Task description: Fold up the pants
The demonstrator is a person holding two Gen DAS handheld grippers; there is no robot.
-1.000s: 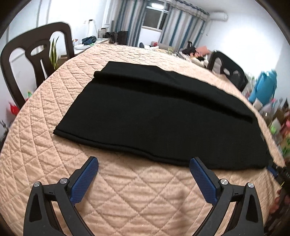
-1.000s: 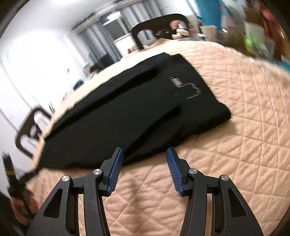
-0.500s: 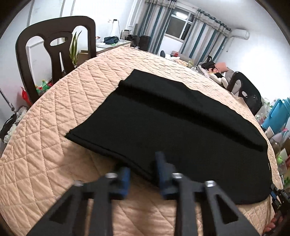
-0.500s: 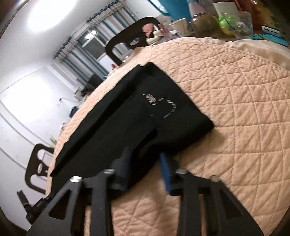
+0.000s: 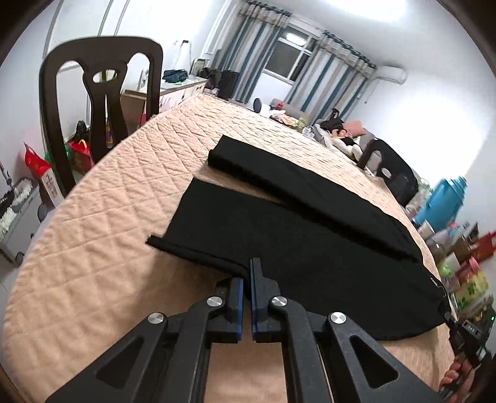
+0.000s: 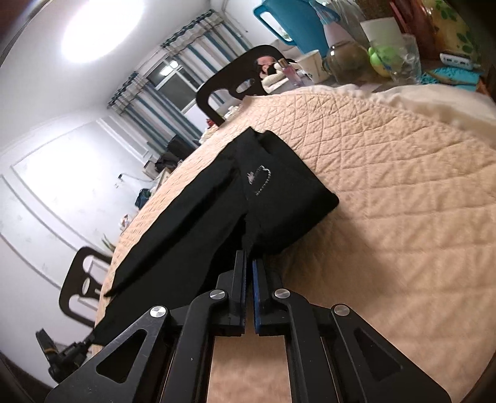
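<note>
Black pants (image 5: 294, 229) lie lengthwise on a peach quilted table (image 5: 124, 217). My left gripper (image 5: 247, 272) is shut on the near edge of the near leg by the hem, and that leg is lifted apart from the far leg (image 5: 279, 173). In the right wrist view the pants (image 6: 217, 210) show a small white logo (image 6: 259, 179) near the waist. My right gripper (image 6: 249, 263) is shut on the near edge at the waist end, and the cloth rises to it.
A dark chair (image 5: 102, 93) stands at the table's left end and another (image 5: 390, 167) at the far side. A blue jug (image 6: 294, 21), cups and jars (image 6: 347, 62) crowd the right end. The other gripper and hand (image 5: 465, 350) show at lower right.
Both grippers went from open to shut on the near edge of the pants. They have lifted it, and the near leg has parted from the far leg.
</note>
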